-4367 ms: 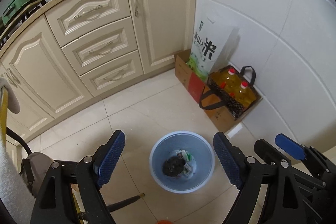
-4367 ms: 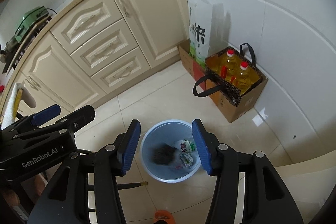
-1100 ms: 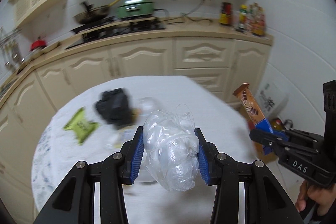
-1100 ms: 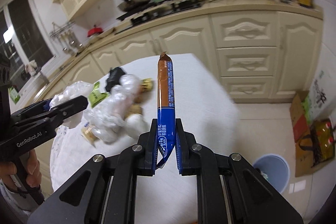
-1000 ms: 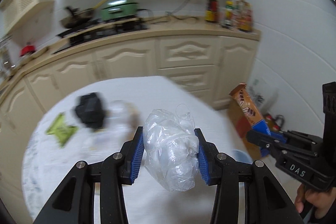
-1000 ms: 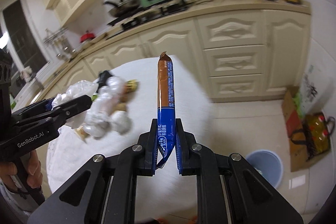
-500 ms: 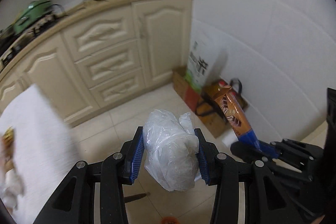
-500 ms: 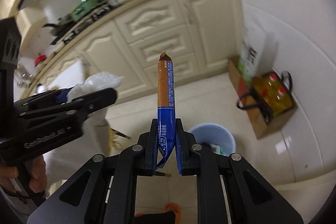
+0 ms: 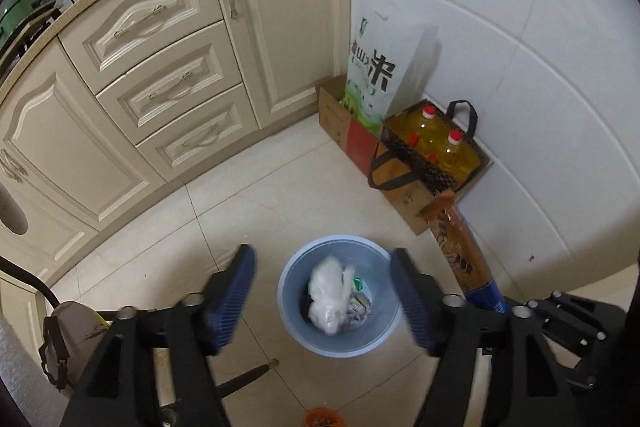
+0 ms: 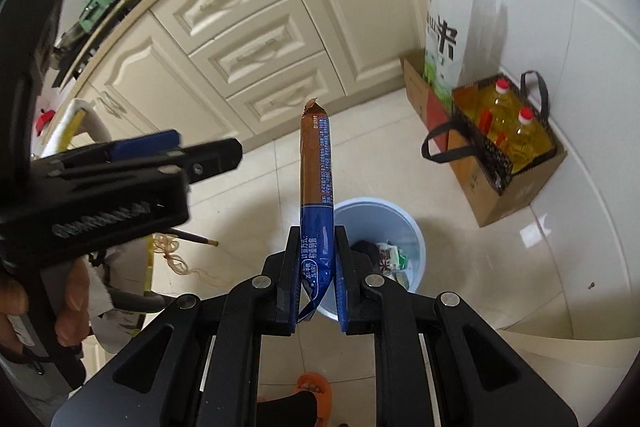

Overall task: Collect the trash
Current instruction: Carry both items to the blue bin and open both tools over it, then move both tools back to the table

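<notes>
A light blue trash bin (image 9: 288, 311) stands on the tiled floor, holding other trash and a crumpled clear plastic bag (image 9: 330, 297). My left gripper (image 9: 322, 293) is open and empty straight above the bin. My right gripper (image 10: 318, 253) is shut on a long brown and blue snack wrapper (image 10: 316, 163) that stands upright, above the bin (image 10: 404, 227) and a little to its left. The wrapper (image 9: 458, 251) also shows at the right of the left wrist view. The left gripper's body (image 10: 120, 171) fills the left of the right wrist view.
Cream cabinets with drawers (image 9: 160, 79) curve along the back. A rice bag in a cardboard box (image 9: 372, 79) and a box with two oil bottles (image 9: 436, 151) stand by the tiled wall. A stick (image 10: 192, 237) lies on the floor. An orange slipper (image 10: 314, 393) is below.
My left gripper has opened and the plastic bag has dropped into the bin. Both grippers swung from the table to above the bin. The right gripper still holds the wrapper.
</notes>
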Tool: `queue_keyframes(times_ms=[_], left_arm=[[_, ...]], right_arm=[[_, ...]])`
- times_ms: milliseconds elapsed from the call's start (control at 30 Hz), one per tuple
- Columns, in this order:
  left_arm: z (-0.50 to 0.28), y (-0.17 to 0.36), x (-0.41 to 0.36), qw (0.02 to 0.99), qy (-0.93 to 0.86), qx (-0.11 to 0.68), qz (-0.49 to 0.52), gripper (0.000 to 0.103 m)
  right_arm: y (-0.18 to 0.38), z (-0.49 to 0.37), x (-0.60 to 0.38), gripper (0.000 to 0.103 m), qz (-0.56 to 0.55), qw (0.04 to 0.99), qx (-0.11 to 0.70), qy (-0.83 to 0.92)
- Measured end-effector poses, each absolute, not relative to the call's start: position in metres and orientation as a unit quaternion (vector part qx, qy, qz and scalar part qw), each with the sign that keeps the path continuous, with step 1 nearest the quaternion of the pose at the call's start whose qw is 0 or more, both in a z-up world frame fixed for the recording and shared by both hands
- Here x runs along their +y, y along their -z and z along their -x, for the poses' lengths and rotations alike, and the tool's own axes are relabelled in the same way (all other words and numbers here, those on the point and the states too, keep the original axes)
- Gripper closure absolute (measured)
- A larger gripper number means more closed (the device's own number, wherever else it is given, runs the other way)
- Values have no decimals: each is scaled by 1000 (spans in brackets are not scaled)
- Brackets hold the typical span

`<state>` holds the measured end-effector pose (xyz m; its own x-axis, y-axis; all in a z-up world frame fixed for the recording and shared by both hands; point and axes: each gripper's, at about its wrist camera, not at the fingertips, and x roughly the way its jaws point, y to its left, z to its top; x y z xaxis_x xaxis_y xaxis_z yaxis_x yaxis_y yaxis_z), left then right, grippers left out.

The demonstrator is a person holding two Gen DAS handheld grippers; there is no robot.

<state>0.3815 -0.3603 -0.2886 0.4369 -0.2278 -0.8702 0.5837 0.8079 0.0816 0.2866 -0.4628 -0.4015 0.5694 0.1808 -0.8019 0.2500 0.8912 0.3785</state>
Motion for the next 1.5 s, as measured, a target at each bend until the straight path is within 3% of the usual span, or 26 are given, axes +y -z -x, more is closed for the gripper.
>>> queue_keyframes(times_ms=[100,567,700,1067,1133,1300,1500], left_arm=[[-382,292,-358,836,228,463,-189,21],[-331,263,-321,870,180,432,-153,16],[-316,250,-312,873,185,426,-149,16],[-237,159,-238,896,219,365,-124,14],[-215,139,-213,905,220,344,-119,11],[-169,99,-130,930,196,291,-106,4],[-150,89,-10,953,110,268,-87,1]], right_arm=[[414,-293,-464,89,-236,850,471,19],[430,-320,-449,85,-225,842,489,46],[415,-313,-446,71,-219,847,481,57],[304,-277,-406,63,-198,887,414,56],[276,-272,-384,59,-189,898,395,44],[219,-268,-315,34,-163,921,353,0],[193,-284,-220,27,-131,928,342,-71]])
